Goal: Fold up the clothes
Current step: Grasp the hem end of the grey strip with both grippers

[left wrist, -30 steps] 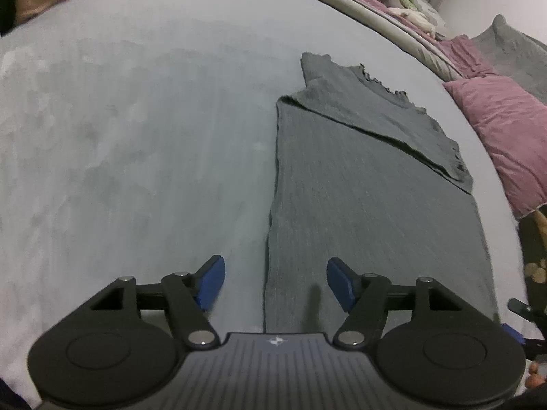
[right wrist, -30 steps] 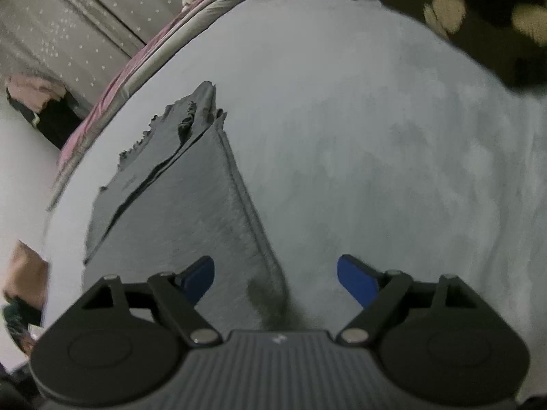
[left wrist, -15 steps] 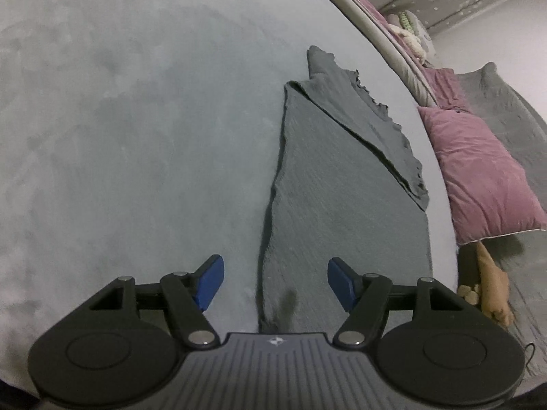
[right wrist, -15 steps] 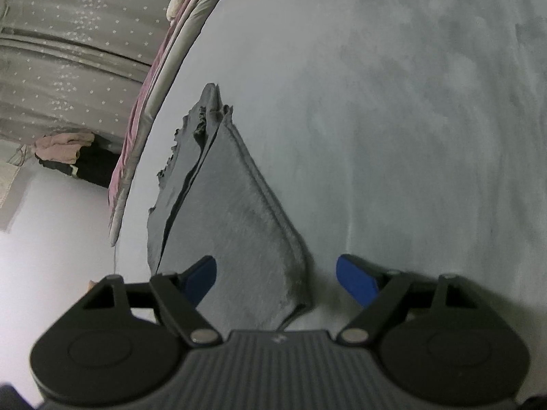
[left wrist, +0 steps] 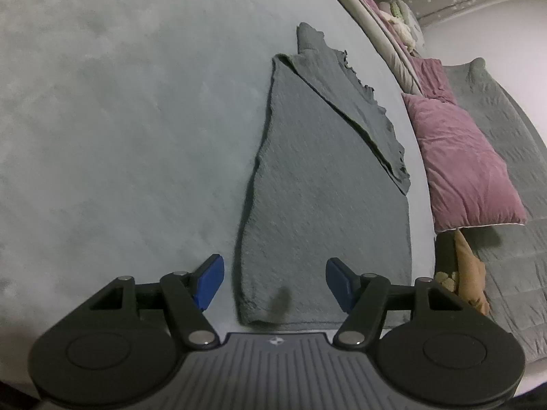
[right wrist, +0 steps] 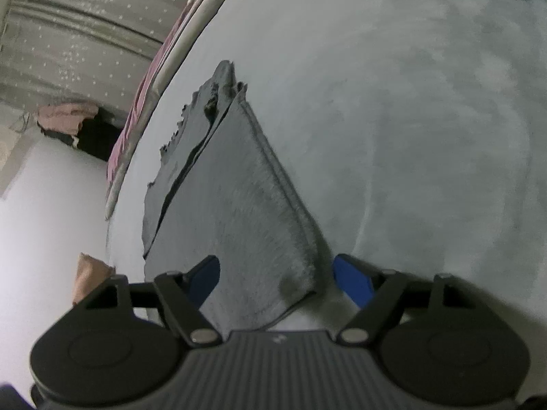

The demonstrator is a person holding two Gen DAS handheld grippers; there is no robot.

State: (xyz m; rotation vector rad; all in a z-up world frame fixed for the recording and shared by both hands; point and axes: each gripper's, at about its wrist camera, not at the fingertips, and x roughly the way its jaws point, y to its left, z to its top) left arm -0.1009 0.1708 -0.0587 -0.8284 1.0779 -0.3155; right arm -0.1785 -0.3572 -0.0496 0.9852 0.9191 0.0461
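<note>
In the right wrist view, the dark grey knitted garment (right wrist: 236, 212) runs behind the black gripper body at lower centre, hiding its near edge. A tan, blurred shape (right wrist: 87, 278) at the lower left cannot be identified.

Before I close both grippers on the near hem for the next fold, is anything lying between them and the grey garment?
Nothing visible. The left gripper and right gripper are both open, each straddling a near corner of the grey garment, which lies flat on the pale blanket. The pink pillow sits off to the side.
</note>
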